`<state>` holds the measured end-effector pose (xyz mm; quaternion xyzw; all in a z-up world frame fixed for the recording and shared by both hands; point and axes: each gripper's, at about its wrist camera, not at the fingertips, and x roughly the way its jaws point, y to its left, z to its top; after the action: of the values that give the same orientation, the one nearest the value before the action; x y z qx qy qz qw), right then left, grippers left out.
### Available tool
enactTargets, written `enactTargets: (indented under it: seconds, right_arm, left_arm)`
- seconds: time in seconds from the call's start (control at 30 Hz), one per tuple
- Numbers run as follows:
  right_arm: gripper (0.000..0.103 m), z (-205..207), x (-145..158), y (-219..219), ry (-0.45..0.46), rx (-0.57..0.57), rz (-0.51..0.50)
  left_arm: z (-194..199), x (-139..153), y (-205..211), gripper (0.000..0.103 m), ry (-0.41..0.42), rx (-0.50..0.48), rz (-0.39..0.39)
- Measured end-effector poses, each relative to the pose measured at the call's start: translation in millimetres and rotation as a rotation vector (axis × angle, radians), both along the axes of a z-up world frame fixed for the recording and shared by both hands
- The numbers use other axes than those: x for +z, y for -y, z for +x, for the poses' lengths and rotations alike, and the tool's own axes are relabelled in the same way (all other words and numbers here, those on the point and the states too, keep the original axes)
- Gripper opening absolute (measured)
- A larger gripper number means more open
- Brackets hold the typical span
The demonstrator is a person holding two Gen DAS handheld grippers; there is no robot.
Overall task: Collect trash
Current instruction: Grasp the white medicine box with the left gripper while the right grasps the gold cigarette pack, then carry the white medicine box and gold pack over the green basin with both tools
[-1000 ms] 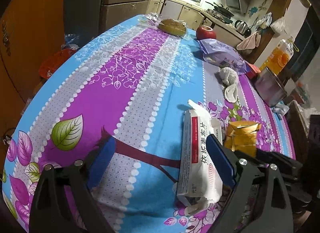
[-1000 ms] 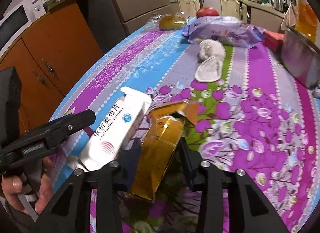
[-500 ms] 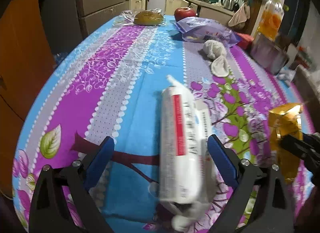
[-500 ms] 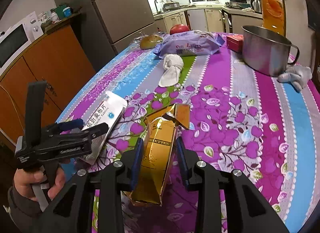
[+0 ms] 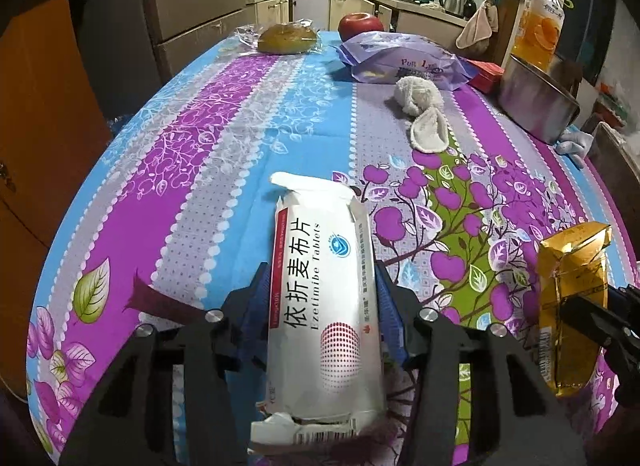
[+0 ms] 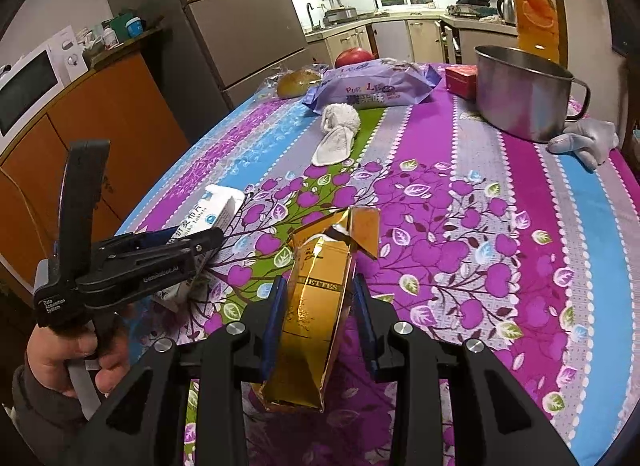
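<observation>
Kitchen setting: a desk (image 5: 224,153) covered with a purple, blue and grey floral cloth stands in front of wall cabinets, a refrigerator (image 6: 240,13) and an orange cupboard (image 6: 100,121).

Left tongs (image 5: 320,306): the jaws are closing around a white tablet box (image 5: 324,298) with red edging and a torn, open near end. The blue pads sit against both long sides of the box. The box lies lengthwise between the fingers, its far flap pointing toward the middle of the desk. In the right wrist view, a hand (image 6: 76,358) in a dark sleeve grips the handle of the left tongs.

Right tongs (image 6: 316,306): pinching a gold cigarette pack (image 6: 320,306) with its lid flap open. The pads press on both sides of the pack. The pack is tilted, its top end away from the camera.

Far half of the desk, from left to right in the left wrist view:
- wrapped bread (image 5: 286,38);
- red apple (image 5: 360,22);
- purple snack bag (image 5: 404,61);
- white cloth (image 5: 420,113), just in front of the bag;
- small red box (image 5: 486,75);
- steel pot (image 5: 536,105);
- pale glove (image 6: 584,141), beside the pot.

An orange juice bottle (image 6: 534,1) stands behind the pot.
</observation>
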<state>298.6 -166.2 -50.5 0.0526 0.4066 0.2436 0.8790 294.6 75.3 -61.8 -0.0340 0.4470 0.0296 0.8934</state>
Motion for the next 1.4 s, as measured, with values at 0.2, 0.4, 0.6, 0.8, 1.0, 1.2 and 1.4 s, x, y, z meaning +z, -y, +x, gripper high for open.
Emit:
enactTargets:
  seconds: [0.2,0.4,0.6,0.8,1.0,1.2,1.4]
  right_arm:
    - [0.034,-14,7,7,0.040,-0.025,-0.002]
    - [0.034,-36,27,18,0.132,-0.060,-0.028]
    - [0.034,-67,53,34,0.256,-0.124,-0.088]
    - [0.034,-102,81,67,0.358,-0.222,-0.114]
    - [0.034,-135,99,99,0.427,-0.310,-0.131]
    - [0.035,-162,110,132,0.465,-0.382,-0.156]
    - [0.035,-188,122,167,0.490,-0.468,-0.183]
  left_arm:
    - [-10,4,2,0.042,0.027,-0.003,-0.004]
    - [-28,27,12,0.042,0.104,-0.020,-0.004]
    - [-51,54,43,0.042,0.197,-0.060,-0.001]
    - [-69,74,86,0.042,0.272,-0.127,-0.002]
    - [-83,86,128,0.042,0.314,-0.201,-0.011]
    - [-96,101,167,0.043,0.359,-0.266,-0.027]
    - [-105,110,208,0.043,0.384,-0.338,-0.042]
